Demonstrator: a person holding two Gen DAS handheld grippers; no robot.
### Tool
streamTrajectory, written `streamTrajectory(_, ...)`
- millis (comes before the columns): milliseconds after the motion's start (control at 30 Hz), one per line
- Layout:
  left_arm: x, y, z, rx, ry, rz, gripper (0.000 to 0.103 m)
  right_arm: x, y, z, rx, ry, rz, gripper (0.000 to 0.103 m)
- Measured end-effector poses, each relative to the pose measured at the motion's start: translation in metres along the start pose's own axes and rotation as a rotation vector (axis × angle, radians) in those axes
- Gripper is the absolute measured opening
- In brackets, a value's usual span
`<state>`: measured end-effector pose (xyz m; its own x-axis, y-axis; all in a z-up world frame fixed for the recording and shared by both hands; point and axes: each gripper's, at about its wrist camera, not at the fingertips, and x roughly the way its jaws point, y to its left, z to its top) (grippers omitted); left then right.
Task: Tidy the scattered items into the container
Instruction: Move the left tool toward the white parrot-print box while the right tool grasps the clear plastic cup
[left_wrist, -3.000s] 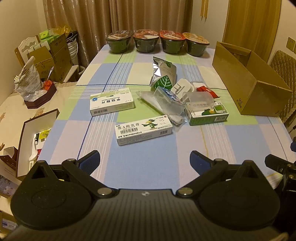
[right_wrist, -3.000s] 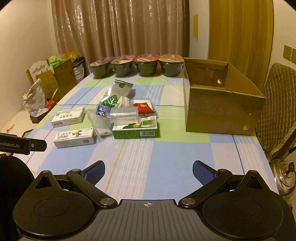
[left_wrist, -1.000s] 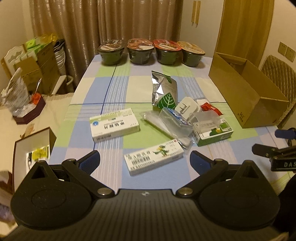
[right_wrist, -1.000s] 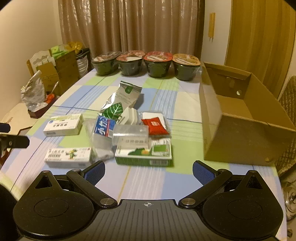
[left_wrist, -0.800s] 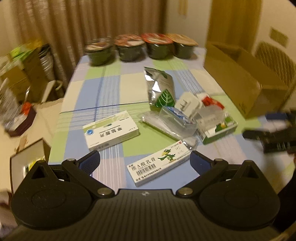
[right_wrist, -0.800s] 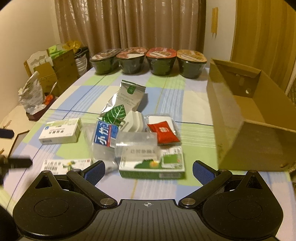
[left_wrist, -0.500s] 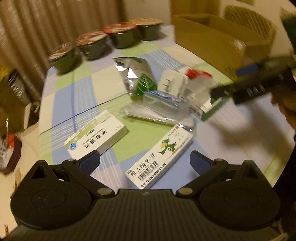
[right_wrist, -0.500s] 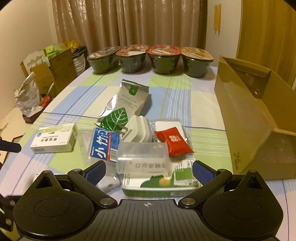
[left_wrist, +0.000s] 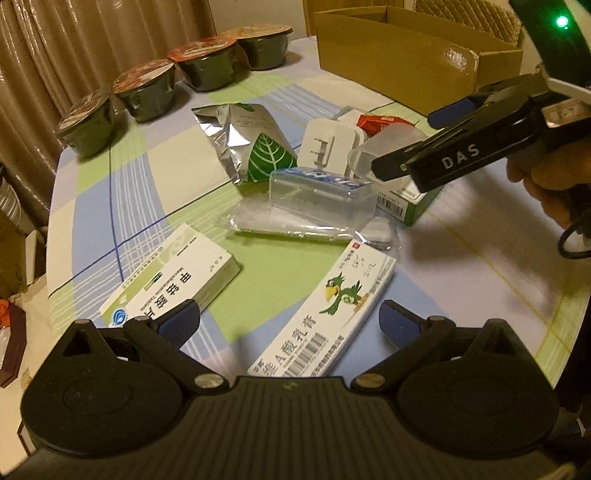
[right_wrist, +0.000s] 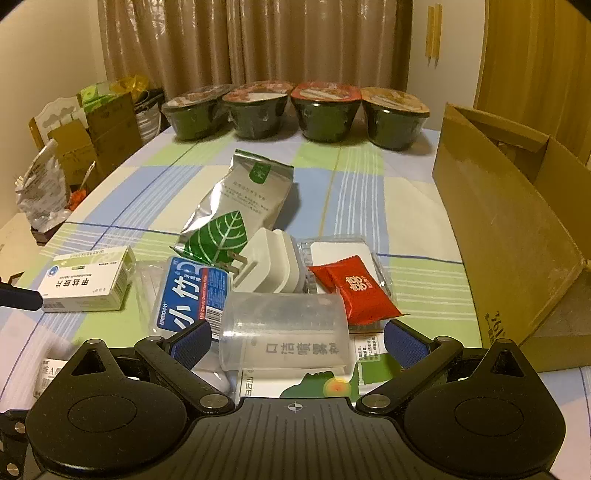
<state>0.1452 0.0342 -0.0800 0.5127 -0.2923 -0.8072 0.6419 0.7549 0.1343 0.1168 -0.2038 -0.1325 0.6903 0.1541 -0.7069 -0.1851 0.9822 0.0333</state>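
Observation:
My left gripper (left_wrist: 290, 325) is open, its fingers on either side of the long white parrot box (left_wrist: 325, 314). A second white medicine box (left_wrist: 173, 280) lies to its left. My right gripper (right_wrist: 297, 341) is open around a clear plastic cup (right_wrist: 284, 332) lying on a green-and-white box (right_wrist: 306, 384); it also shows in the left wrist view (left_wrist: 413, 142). A clear floss case (right_wrist: 192, 295), a white plug adapter (right_wrist: 269, 264), a red sachet (right_wrist: 356, 288) and a silver leaf pouch (right_wrist: 240, 206) lie beyond. The open cardboard box (right_wrist: 509, 229) stands to the right.
Several sealed noodle bowls (right_wrist: 295, 109) line the table's far edge. Cardboard boxes and bags (right_wrist: 92, 125) stand on the floor to the left, past the table edge. A crumpled clear wrapper (left_wrist: 295, 229) lies under the floss case.
Both grippers have moved forward and down to the pile. The left now straddles the parrot box and the right now straddles the clear cup. Both stay open.

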Motion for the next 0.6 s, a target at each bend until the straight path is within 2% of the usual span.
streamTrajectory(167, 0.005, 0.0, 0.002, -0.003, -0.005, -0.006, 0.101, 0.002, 0.001, -0.001, -0.021, -0.003, -0.002, 0.101)
streamTrajectory(200, 0.006, 0.0, 0.002, -0.006, -0.004, -0.009, 0.101, 0.002, 0.001, -0.001, -0.022, 0.001, -0.003, 0.087)
streamTrajectory(233, 0.007, 0.0, 0.002, -0.007, -0.005, -0.011, 0.101, 0.004, 0.002, -0.001, -0.026, 0.01, -0.002, 0.083)
streamTrajectory(400, 0.009, -0.002, 0.0, -0.003, -0.002, -0.022, 0.101, 0.005, 0.002, -0.002, -0.021, 0.016, -0.006, 0.083)
streamTrajectory(467, 0.01, -0.003, 0.0, 0.006, 0.001, -0.027, 0.101, 0.003, 0.001, -0.003, -0.024, 0.01, -0.006, 0.074)
streamTrajectory(600, 0.012, -0.006, -0.002, 0.034, 0.007, -0.041, 0.101, -0.001, 0.001, -0.002, -0.03, -0.001, -0.007, 0.074)
